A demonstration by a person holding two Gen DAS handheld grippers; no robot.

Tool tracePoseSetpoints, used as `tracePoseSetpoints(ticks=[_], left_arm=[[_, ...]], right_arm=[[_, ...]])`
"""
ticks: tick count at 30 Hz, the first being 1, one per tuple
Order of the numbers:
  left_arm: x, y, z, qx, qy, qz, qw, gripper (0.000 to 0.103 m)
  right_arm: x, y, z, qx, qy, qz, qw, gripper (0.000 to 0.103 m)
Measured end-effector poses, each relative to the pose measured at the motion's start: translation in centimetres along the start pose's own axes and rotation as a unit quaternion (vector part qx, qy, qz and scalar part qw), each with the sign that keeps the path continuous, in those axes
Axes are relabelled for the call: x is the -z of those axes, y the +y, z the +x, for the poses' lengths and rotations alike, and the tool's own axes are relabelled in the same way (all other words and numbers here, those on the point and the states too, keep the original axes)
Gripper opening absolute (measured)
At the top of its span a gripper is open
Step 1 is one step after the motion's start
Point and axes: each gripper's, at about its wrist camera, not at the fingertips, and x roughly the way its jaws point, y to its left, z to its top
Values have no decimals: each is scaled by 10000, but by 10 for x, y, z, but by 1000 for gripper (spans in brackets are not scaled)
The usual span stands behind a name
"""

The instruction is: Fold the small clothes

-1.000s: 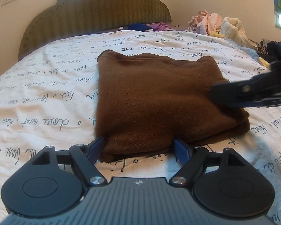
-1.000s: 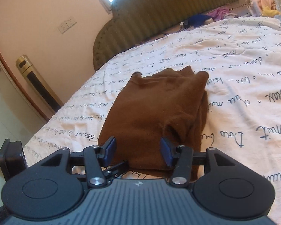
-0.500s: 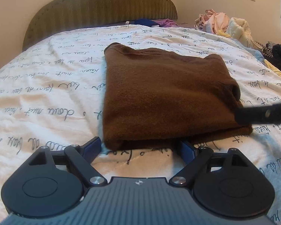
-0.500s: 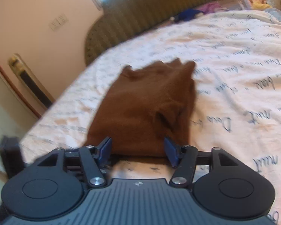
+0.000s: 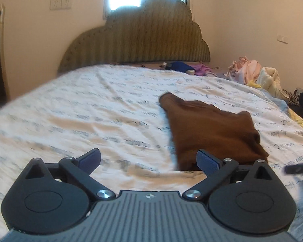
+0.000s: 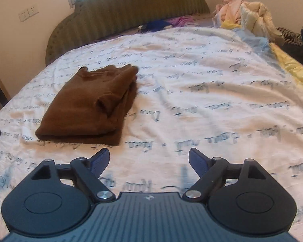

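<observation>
Left claw (image 5: 148,162) has just been opening, spread and empty over the bed (image 5: 91,111); the folded brown garment (image 5: 212,133) lies just beyond its right finger. Right claw (image 6: 149,162) has likewise been opening, empty, garment (image 6: 91,104) ahead-left. Withdraw cleanly without snagging folds.

We see the brown garment (image 6: 86,104) as a soft, fuzzy matt knit, folded thick. The bed sheet (image 6: 192,100) is thin smooth cotton-like cloth, wrinkled, printed with script. The headboard (image 5: 137,40) looks like ribbed olive fabric upholstery, matt. Our left gripper (image 5: 149,161) and right gripper (image 6: 149,161) are matt black plastic with shiny metal screws, ribbed grey housing, textured blue pads (image 5: 207,161). The clothes pile (image 6: 246,14) looks quilted, slightly glossy.
</observation>
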Motion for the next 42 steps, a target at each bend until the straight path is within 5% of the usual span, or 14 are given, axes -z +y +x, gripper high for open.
tracePoseSetpoints(ticks=[3, 6, 11, 18, 42], left_arm=[[7, -28, 38, 21, 377, 205, 9991, 98], [10, -45, 60, -238, 549, 280, 9978, 99], [31, -41, 90, -613, 971, 61, 9934, 103], [30, -40, 87, -563, 935, 91, 9940, 103], [29, -43, 88, -559, 972, 198, 9935, 103]], right_arm=[[12, 30, 29, 282, 113, -82, 9995, 87], [20, 48, 40, 581, -39, -275, 9979, 100], [19, 53, 40, 738, -96, -376, 9965, 100], [27, 59, 51, 948, -405, -403, 9938, 103], [27, 56, 51, 883, -418, -340, 9946, 103]])
